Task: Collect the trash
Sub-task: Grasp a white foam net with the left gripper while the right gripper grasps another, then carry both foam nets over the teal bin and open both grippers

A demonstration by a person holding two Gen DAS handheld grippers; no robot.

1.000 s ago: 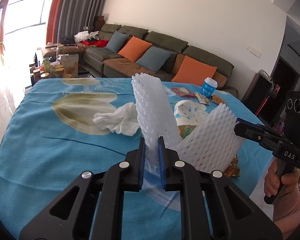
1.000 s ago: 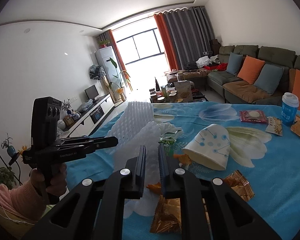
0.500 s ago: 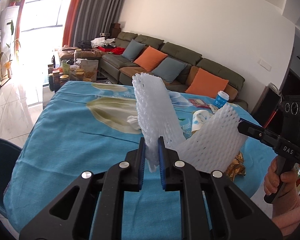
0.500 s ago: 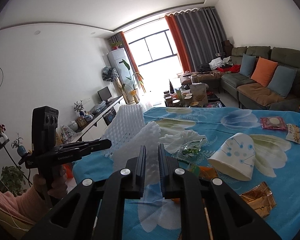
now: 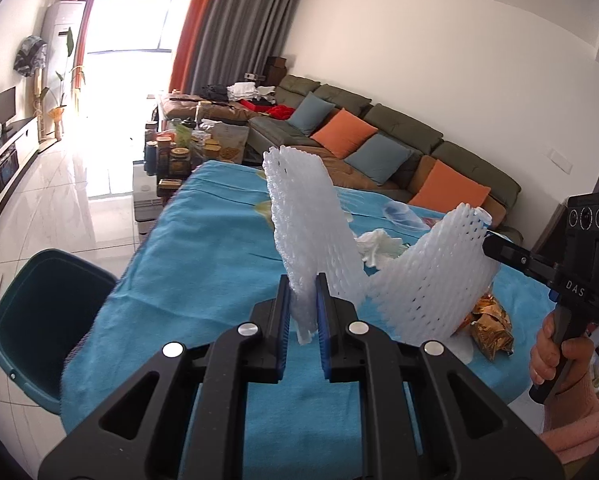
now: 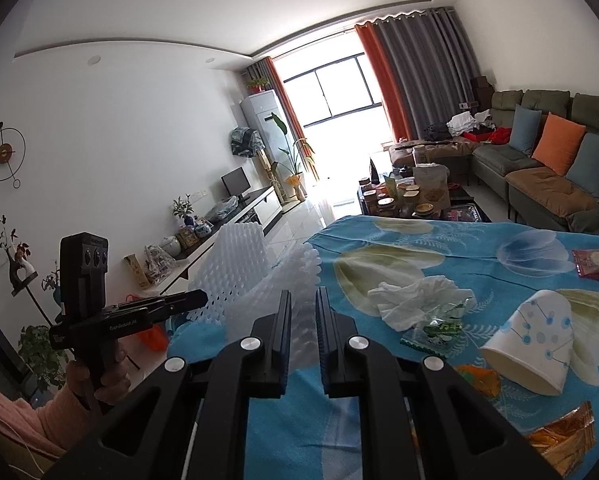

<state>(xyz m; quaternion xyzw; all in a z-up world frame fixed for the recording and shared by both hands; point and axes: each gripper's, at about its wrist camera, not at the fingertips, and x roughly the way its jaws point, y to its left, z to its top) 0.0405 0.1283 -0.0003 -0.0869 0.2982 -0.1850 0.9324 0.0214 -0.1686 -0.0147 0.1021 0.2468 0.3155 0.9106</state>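
Both grippers pinch white foam netting above the near edge of a table (image 5: pixel 203 320) draped in blue floral cloth. The left gripper (image 5: pixel 302 300) has its jaws narrow on the lower edge of one foam net (image 5: pixel 307 224), which stands upright from the pads. The right gripper (image 6: pixel 302 312) is likewise nearly closed on a second foam net (image 6: pixel 295 280), though its pinch point is partly hidden behind the fingers. The netting looks very light, soft and springy, so an edge grip should serve, while a loose pinch might let it slip free. A dark green bin (image 5: pixel 39 320) sits on the floor at the table's near left. Farther across the cloth lie crumpled tissue (image 6: pixel 415 300), a tipped paper cup (image 6: pixel 535 344) and gold wrappers (image 6: pixel 567 432).
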